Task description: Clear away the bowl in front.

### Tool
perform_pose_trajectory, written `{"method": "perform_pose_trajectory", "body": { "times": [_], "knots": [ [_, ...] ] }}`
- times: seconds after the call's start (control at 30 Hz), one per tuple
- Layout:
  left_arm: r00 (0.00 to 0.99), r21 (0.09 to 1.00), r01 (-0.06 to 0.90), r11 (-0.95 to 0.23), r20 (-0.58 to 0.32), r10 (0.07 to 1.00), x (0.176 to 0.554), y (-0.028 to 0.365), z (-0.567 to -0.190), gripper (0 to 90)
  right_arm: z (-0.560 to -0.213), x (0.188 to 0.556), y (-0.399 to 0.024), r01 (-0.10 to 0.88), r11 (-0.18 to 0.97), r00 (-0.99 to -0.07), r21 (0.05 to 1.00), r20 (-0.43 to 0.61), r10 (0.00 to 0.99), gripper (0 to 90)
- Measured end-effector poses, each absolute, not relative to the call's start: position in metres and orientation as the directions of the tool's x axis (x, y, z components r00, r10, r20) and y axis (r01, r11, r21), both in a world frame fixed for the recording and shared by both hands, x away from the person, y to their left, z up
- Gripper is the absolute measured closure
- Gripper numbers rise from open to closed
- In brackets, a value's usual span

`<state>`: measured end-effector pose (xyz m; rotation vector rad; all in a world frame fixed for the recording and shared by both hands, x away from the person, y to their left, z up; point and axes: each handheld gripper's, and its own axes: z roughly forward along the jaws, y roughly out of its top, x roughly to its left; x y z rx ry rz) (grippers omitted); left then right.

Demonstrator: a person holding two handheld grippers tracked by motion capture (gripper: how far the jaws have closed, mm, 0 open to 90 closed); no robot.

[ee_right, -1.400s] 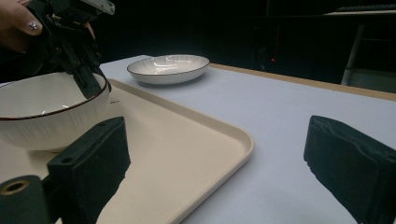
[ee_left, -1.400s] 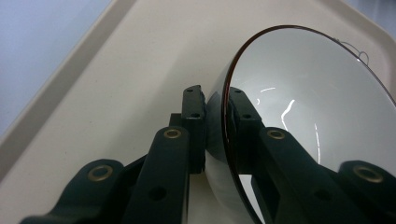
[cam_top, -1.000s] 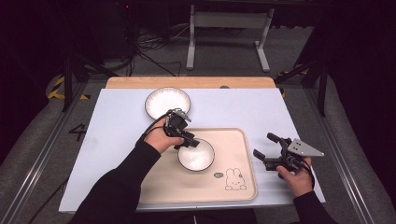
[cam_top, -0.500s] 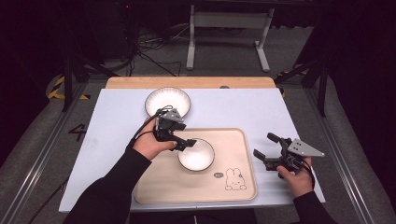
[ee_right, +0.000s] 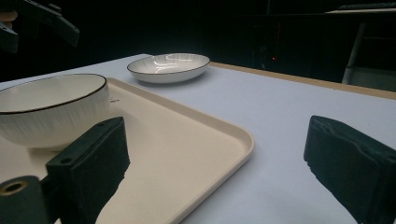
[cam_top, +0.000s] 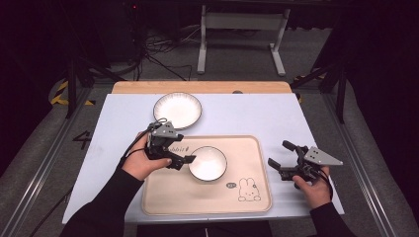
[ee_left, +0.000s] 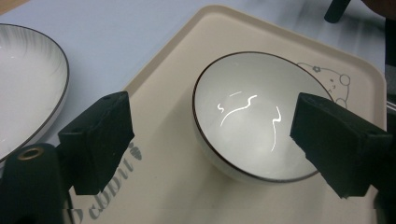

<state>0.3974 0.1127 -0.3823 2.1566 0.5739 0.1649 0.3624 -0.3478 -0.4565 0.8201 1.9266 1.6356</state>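
A white bowl with a dark rim stands upright on the beige tray; it also shows in the left gripper view and the right gripper view. My left gripper hovers just left of the bowl. Its jaws have just been opening and now stand wide apart, clear of the bowl's rim and pressing on nothing. My right gripper rests to the right of the tray, open and holding nothing, pointing toward the tray's edge.
A white plate with a dark rim lies on the pale blue table top behind the tray, and shows as plate and plate in the gripper views. A rabbit drawing marks the tray's near right corner.
My left gripper has opened and let go of the bowl's rim, then drawn back to the left. The bowl stays on the tray. The right gripper has not moved.
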Motion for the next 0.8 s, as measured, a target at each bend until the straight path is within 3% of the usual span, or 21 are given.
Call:
{"method": "perform_pose_trajectory", "body": {
  "times": [0.47, 0.8],
  "knots": [
    [0.875, 0.821, 0.331, -0.466, -0.081, 0.477, 0.384, 0.138, -0.384, 10.8, -0.457, 0.362, -0.348, 0.132, 0.109, -0.707, 0.985, 0.017, 0.707, 6.8],
    [0.845, 0.870, 0.334, -0.363, -0.105, 0.524, 0.377, 0.163, -0.387, 9.1, -0.457, 0.362, -0.348, 0.129, 0.110, -0.707, 0.986, 0.013, 0.707, 6.8]
  ]
}}
